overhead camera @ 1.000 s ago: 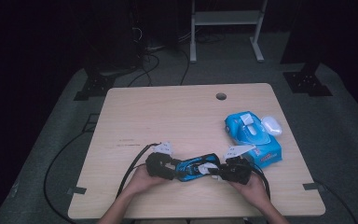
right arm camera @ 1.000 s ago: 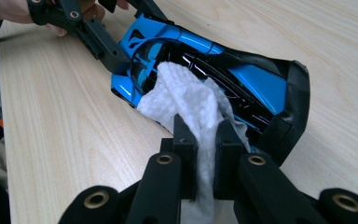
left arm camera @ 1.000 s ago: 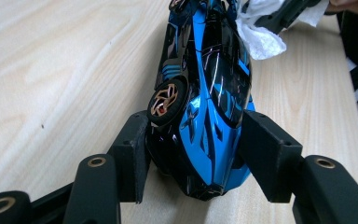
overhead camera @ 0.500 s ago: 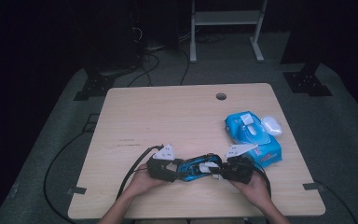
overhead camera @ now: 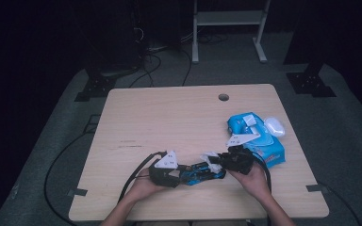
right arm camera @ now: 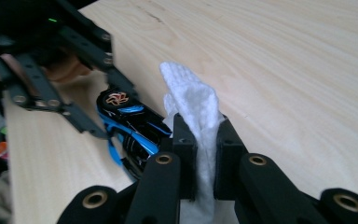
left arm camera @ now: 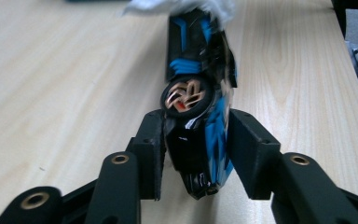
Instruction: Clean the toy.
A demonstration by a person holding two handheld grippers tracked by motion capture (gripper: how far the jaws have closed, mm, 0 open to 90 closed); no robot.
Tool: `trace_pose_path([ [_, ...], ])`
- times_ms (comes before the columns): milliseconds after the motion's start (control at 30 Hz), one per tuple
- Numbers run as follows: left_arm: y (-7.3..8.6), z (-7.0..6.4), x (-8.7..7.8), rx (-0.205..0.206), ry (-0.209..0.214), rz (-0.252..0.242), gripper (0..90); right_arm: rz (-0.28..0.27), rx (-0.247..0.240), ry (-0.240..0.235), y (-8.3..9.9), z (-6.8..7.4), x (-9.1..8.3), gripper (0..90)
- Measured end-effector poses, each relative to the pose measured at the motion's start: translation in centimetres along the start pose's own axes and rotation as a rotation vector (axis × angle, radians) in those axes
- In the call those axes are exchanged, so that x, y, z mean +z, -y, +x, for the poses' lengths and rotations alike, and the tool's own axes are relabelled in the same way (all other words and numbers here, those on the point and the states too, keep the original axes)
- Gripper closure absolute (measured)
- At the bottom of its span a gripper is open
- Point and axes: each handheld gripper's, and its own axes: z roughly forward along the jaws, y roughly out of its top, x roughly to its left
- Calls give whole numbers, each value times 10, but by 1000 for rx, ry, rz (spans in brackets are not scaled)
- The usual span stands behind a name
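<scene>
Left gripper (left arm camera: 193,154) fingers pinch blue-black toy car (left arm camera: 198,93) above desk (overhead camera: 169,122) front edge; right gripper (right arm camera: 204,140) fingers clamp white wipe (right arm camera: 193,100) against it; wiping mid-way, probably more left

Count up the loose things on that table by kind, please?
Toy car, black and blue: 1
White wipe: 1
Blue wipes pack: 1
Small white object by the pack: 1
Handheld tools: 2, left tool, right tool
Total: 6
</scene>
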Motion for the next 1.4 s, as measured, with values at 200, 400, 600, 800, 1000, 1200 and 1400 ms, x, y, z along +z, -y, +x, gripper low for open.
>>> trace_pose_path([
  [200, -2, -1, 5, -17, 31, -35, 615, -29, 11, -15, 14, 5, -8, 817],
  [400, -5, 1, 4, 54, -29, -38, 666, -33, -10, 19, 6, 2, -4, 818],
  [600, 0, 11, 2, 32, -44, -56, 669, -39, -29, -14, -11, 10, 19, 819],
  [800, 5, 12, -3, 23, -49, -59, 669, -19, -94, -57, -24, 33, 48, 818],
  [1000, 7, 14, -4, 0, -39, -70, 669, -17, -26, 59, -15, 9, 25, 819],
  [1200, 7, 13, -3, -3, -44, -71, 667, -26, -78, -21, -22, 36, 48, 816],
  [1400, 8, 13, -4, 5, -46, -72, 668, -10, -85, -19, -24, 34, 47, 817],
])
